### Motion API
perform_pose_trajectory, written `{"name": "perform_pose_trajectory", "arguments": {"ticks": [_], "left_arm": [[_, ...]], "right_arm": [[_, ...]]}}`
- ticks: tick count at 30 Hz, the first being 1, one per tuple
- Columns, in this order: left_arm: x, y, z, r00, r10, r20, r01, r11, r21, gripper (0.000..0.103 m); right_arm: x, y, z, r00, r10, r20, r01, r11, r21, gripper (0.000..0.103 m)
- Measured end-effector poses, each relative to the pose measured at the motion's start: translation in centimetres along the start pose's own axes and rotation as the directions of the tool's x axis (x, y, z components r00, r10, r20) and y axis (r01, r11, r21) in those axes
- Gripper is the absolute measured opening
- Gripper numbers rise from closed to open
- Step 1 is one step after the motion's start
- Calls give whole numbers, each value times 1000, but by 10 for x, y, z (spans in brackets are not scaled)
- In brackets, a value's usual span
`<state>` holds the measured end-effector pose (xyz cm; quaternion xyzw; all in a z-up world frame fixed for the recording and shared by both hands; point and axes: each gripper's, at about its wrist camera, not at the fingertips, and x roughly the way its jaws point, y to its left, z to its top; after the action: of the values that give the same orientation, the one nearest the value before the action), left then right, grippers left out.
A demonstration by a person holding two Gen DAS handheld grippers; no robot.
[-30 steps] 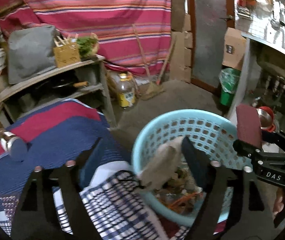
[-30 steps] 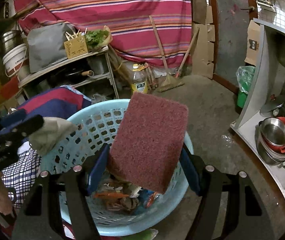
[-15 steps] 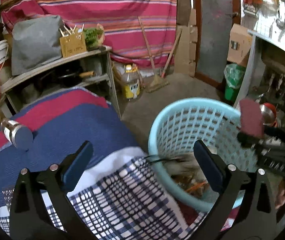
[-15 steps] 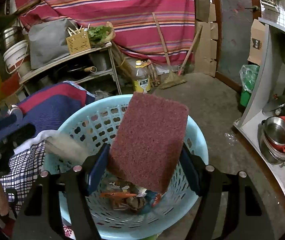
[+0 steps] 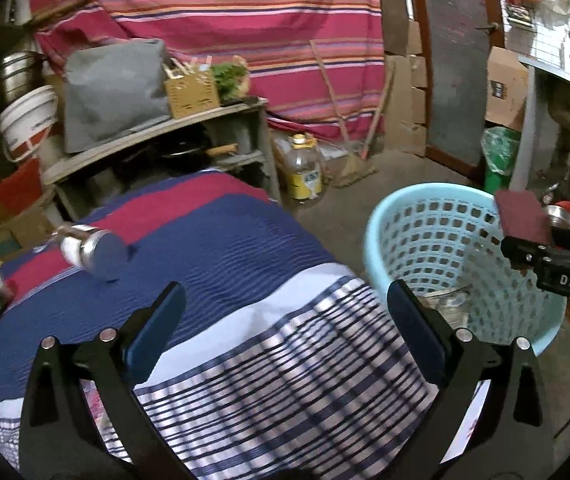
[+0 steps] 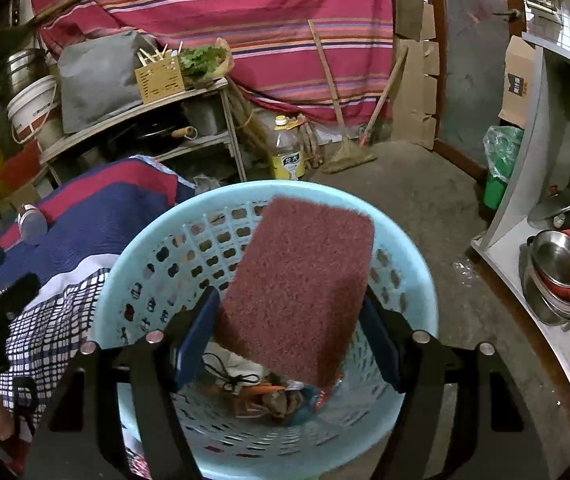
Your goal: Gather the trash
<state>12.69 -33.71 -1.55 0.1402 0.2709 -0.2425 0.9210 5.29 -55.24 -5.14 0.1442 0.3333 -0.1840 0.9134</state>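
Striped curtain: it fills the back wall behind everything you see, pink-red with thin orange and blue lines.
Bed cover: blue and red stripes at the far part, a white band, then a blue-white check pattern near your left gripper. It lies just beside the basket on its left.
Shelf: it stands against the curtain and carries a grey bag, a small yellow box and some green leaves.
Basket: light blue plastic with holes, on the floor, directly under your right gripper. At its bottom you can see mixed trash, with an orange piece and a black cord; I cannot tell the single items.
Scrub pad: dark red, rough, rectangular. It is tilted and hangs over the open mouth of the basket, above the trash.
Right gripper: your two blue pads press the lower part of the scrub pad from both sides, so the jaws are partly closed around it.
Left gripper: the jaws stand wide apart with nothing between them. It is over the checked part of the bed cover, and the basket rim is near its right finger.
Oil bottle: yellow label, on the floor beside the shelf.
Metal can: it lies on its side on the blue part of the bed cover, well apart from the basket.
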Motion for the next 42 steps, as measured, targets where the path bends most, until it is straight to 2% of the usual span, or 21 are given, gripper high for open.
{"name": "perform_pose_trajectory", "arguments": {"ticks": [1, 2, 5, 11, 13, 16, 20, 23, 27, 35, 42], "left_arm": [[-5, 6, -3, 1000, 17, 8, -17, 1000, -3, 97], [-11, 12, -5, 999, 28, 17, -28, 1000, -7, 97], [-28, 29, -13, 997, 64, 34, -63, 998, -23, 97], [-63, 73, -33, 987, 143, 68, -138, 988, -77, 98], [-76, 90, -43, 984, 162, 73, -153, 982, -109, 98], [-92, 110, -58, 978, 197, 71, -185, 971, -152, 98], [-117, 129, -81, 955, 284, 81, -266, 948, -177, 98], [-132, 137, -94, 943, 320, 90, -302, 937, -174, 98], [-148, 148, -113, 939, 335, 76, -315, 928, -198, 98], [-167, 174, -148, 946, 323, 35, -303, 916, -263, 98], [-176, 186, -162, 941, 338, 30, -320, 912, -255, 98]], "right_arm": [[2, 5, 0, 1000, 5, -4, -5, 1000, -3, 71], [4, 8, 0, 1000, 5, -5, -5, 1000, -5, 78], [4, 16, 0, 1000, -14, 15, 14, 1000, -1, 90], [-12, 31, -4, 999, -11, 49, 10, 1000, 18, 92], [-26, 41, -11, 996, 1, 92, -2, 1000, 16, 98], [-44, 57, -22, 989, 15, 144, -15, 1000, 4, 98], [-65, 88, -41, 983, 52, 174, -47, 998, -35, 98], [-82, 113, -53, 976, 83, 202, -71, 995, -69, 98], [-103, 147, -69, 965, 121, 233, -98, 990, -105, 98], [-132, 218, -109, 951, 176, 255, -129, 973, -190, 98], [-142, 249, -134, 946, 205, 252, -159, 969, -189, 98]]}}
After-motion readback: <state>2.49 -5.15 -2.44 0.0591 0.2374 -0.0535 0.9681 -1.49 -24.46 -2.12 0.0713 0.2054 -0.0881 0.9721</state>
